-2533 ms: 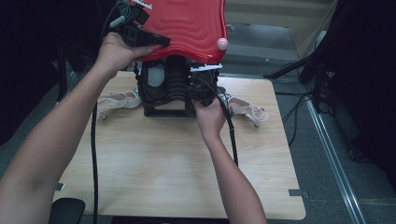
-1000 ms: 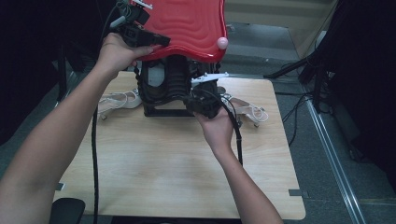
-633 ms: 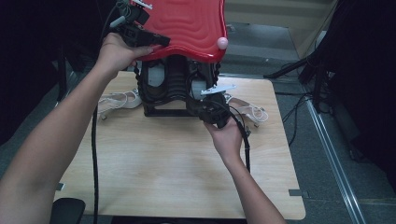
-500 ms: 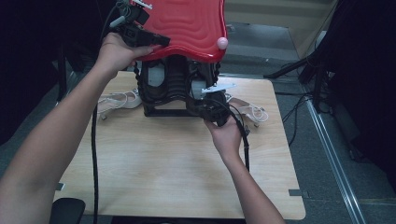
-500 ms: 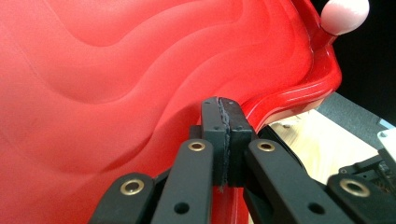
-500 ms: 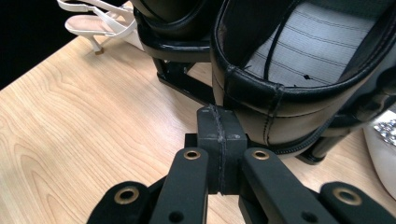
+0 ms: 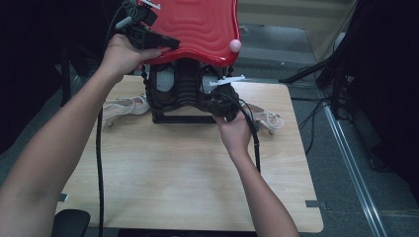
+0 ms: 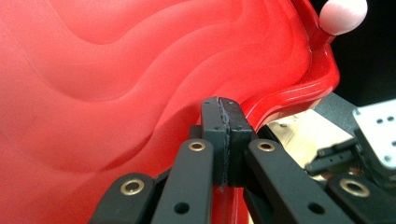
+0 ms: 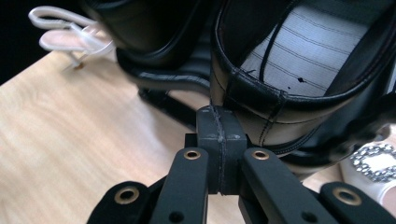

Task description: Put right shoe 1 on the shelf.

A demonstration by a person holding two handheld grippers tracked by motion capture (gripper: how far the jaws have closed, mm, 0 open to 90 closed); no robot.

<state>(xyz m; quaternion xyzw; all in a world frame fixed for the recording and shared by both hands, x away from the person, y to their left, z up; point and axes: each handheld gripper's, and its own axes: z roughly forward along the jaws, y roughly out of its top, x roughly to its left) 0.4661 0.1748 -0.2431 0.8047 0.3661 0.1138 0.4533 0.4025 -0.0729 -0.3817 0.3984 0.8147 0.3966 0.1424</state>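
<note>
A red wavy lid point(image 7: 197, 27) stands raised over a black shoe rack point(image 7: 180, 96) at the far middle of the wooden bench point(image 7: 168, 168). The left hand-held gripper point(image 7: 168, 44) sits at the lid's near left edge. In the left gripper view its jaws are pressed flat together with nothing between them, and their tips point(image 8: 223, 105) lie against the rippled red surface just beside the lid's rim. A pale pink knob point(image 7: 235, 45) sticks out at the lid's right corner; the left gripper view shows it point(image 8: 343, 14) past the rim.

The right hand-held gripper point(image 7: 217, 101) is low at the right front of the rack, held in the person's right hand point(image 7: 237, 133). Its jaws are closed tight on each other and grip nothing. In the right gripper view their tips point(image 9: 219, 119) are right at the lower edge of a black shoe point(image 9: 299, 74) with a striped white lining; whether they touch it cannot be told. A second dark shoe point(image 9: 144, 28) sits beside it to the left in that view.

On the bench, a white strappy sandal point(image 7: 123, 104) lies just left of the rack and another white sandal point(image 7: 264, 117) lies just right of it, near the right hand. The right gripper view catches a jewelled strap point(image 9: 378, 163) of that sandal at its lower right corner. A black cable point(image 7: 100, 148) trails from the left gripper down across the bench's left side.
</note>
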